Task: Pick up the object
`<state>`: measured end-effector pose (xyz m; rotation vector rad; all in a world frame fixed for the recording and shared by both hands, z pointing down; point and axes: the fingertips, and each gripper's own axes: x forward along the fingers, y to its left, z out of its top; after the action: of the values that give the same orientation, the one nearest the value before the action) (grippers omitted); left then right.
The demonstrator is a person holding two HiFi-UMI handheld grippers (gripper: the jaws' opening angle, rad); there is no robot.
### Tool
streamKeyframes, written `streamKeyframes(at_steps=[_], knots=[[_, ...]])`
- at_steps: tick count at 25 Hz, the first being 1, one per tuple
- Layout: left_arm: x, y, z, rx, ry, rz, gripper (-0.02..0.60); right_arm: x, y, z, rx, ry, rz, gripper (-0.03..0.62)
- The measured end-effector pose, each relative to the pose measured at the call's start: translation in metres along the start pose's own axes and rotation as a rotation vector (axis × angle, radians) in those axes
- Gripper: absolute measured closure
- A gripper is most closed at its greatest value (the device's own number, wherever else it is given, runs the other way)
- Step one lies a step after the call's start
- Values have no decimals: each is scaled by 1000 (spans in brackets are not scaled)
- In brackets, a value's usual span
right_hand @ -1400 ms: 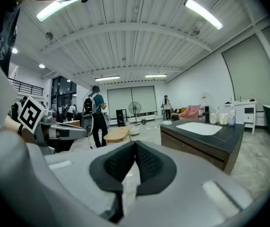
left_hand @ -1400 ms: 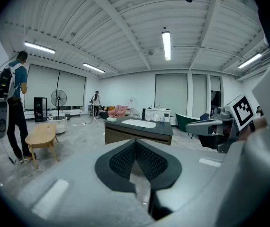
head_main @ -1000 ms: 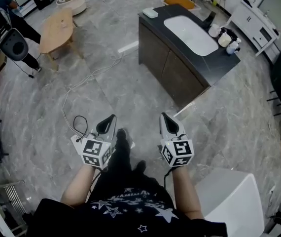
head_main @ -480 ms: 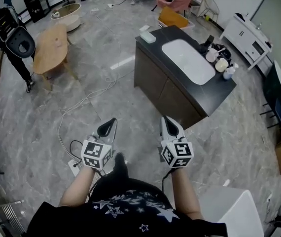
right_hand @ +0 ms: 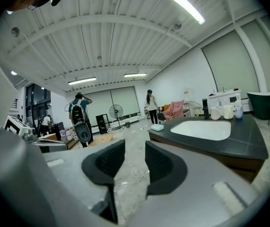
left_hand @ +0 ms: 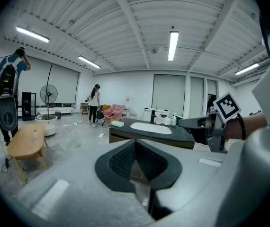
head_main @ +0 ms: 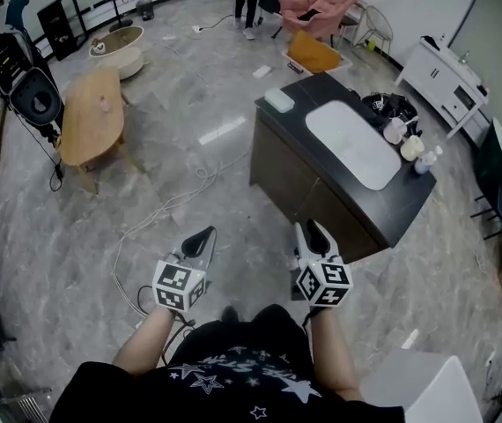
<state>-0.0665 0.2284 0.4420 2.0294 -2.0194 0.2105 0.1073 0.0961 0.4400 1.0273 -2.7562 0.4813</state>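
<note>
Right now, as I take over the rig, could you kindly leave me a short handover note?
Left tongs: shut, empty.
Right tongs: opening, nothing between them.
Things: sink counter ahead and to the right, with a pale box and some cups and bottles on it. Which is the object, I cannot tell.
Done: nothing picked up.
Left: approach, grasp, lift.

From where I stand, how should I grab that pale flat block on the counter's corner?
Probably from above, pinch the pale block across its shorter width: it lies flat on the dark counter, low and oblong, with bare counter around it.
</note>
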Motion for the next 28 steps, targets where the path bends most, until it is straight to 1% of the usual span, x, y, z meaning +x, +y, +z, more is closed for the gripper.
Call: streamKeyframes(at_steps=[4,6,8,10,14,19,24,28], knots=[[16,22,-3,-27,17,3,572,26,-10,-2,31,32,-34,448],[28,32,-6,-42,29,5,572,43,-20,0,28,32,-78,448],[40,44,-8,-78,34,9,572,65,-29,4,14,23,-114,448],[57,58,-6,-101,34,19,571,93,-38,6,13,23,-121,448],[108,94,5,-78,52,52,572,165,-64,15,45,27,-110,448],[183,140,35,-46,77,77,571,254,-99,37,58,48,-109,448],[261,162,67,-24,88,64,572,322,-136,59,76,72,-104,448],[311,173,80,-27,94,51,571,364,-163,67,93,86,-113,448]])
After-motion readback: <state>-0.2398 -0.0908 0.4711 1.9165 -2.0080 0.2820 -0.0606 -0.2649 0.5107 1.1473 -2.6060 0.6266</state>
